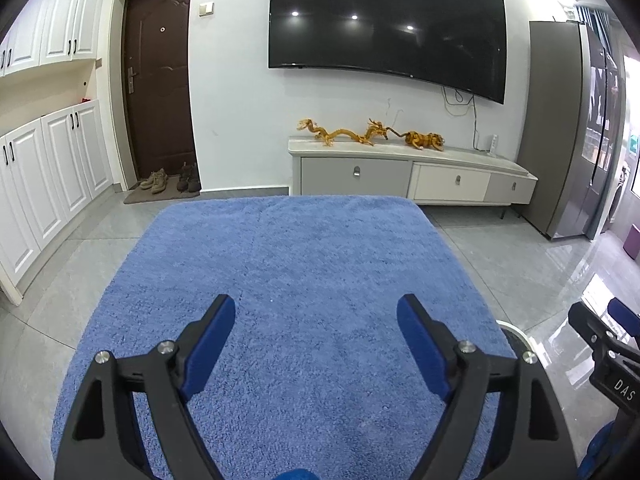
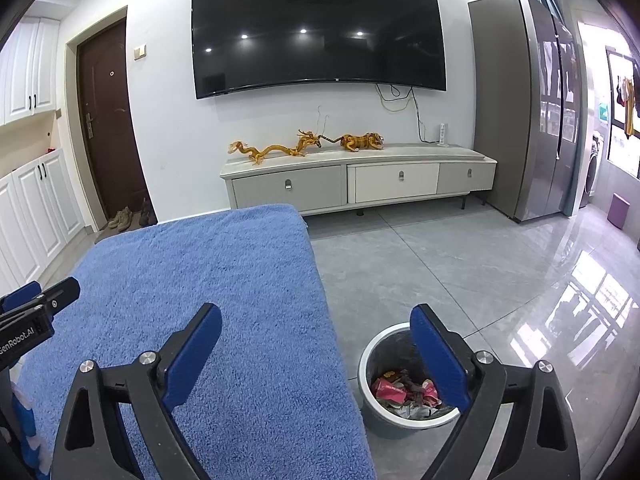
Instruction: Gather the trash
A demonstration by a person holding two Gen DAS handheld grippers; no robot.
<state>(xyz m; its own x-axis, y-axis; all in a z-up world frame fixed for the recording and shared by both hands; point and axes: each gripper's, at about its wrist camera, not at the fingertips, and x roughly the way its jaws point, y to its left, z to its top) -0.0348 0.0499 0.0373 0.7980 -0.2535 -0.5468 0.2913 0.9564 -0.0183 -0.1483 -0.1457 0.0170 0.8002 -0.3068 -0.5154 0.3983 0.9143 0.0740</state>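
Observation:
A grey round trash bin (image 2: 370, 364) with a white rim stands on the floor to the right of the table. It holds red wrappers and crumpled paper (image 2: 400, 392). My left gripper (image 1: 316, 312) is open and empty above the blue towel (image 1: 288, 280) that covers the table. My right gripper (image 2: 316, 320) is open and empty over the table's right edge, with its right finger (image 2: 440, 364) above the bin. The right gripper shows at the right edge of the left wrist view (image 1: 600, 332). The left gripper shows at the left edge of the right wrist view (image 2: 40, 304). No trash shows on the towel.
A TV cabinet (image 2: 360, 180) with golden dragon and tiger figures (image 2: 304, 144) stands against the far wall under a wall TV (image 2: 316, 32). A grey fridge (image 2: 532, 112) is at the right. White cupboards (image 1: 40, 184), a brown door (image 1: 160, 80) and shoes (image 1: 172, 180) are at the left. Grey tiled floor (image 2: 460, 272) surrounds the table.

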